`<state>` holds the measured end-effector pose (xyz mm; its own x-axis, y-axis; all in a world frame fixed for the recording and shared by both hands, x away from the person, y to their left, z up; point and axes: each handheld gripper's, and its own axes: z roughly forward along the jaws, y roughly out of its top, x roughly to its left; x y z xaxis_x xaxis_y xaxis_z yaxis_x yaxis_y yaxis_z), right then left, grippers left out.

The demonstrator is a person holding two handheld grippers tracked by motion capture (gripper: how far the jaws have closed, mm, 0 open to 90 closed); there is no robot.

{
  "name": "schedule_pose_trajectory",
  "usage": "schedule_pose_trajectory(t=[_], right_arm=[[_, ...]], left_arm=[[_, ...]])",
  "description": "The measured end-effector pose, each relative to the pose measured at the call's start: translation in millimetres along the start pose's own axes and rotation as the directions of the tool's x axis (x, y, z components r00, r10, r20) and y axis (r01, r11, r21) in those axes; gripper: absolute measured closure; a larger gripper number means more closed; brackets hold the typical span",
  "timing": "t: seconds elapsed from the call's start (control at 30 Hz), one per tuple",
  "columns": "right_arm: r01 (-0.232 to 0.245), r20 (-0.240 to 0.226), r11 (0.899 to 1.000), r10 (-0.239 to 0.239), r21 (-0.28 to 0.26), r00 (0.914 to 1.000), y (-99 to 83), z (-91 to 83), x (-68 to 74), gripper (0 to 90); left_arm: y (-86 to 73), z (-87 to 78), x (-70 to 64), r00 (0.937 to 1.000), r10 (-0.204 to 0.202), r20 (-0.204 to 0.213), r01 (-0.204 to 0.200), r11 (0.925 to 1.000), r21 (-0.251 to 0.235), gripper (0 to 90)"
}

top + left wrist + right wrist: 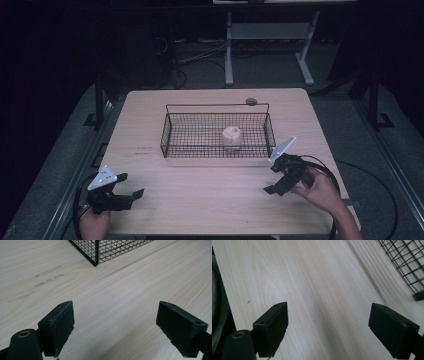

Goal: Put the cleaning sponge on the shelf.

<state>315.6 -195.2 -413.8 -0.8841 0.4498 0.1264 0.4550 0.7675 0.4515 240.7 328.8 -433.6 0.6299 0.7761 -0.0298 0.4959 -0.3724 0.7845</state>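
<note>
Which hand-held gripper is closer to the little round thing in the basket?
The right hand-held gripper. It sits just off the wire basket's near right corner, close to the pale round thing. The left hand-held gripper is farther away, near the table's front left corner.

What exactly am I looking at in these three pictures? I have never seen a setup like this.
No robot here: a person holds a hand-operated claw in each hand. The high view looks down on a wooden table; the left claw sits at the near left corner, the right claw at the near right. The other two pictures come from cameras riding on each claw, looking along its black jaws: left claw, right claw. Both stand wide open over bare wood, holding nothing. On the table stands a black wire basket with a pale round object inside; what it is I cannot tell.
</note>
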Motion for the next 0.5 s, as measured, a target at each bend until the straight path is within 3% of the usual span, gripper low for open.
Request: schedule_pose_trajectory(t=[0.5], right_arm=[[-0.01, 0.007, 1.0, 0.01, -0.017, 0.9999, -13.2, 6.0, 8.9, 15.5]], left_arm=[[0.6, 2.0, 0.6, 1.0, 0.003, 0.002, -0.003, 1.0, 0.006, 13.7]])
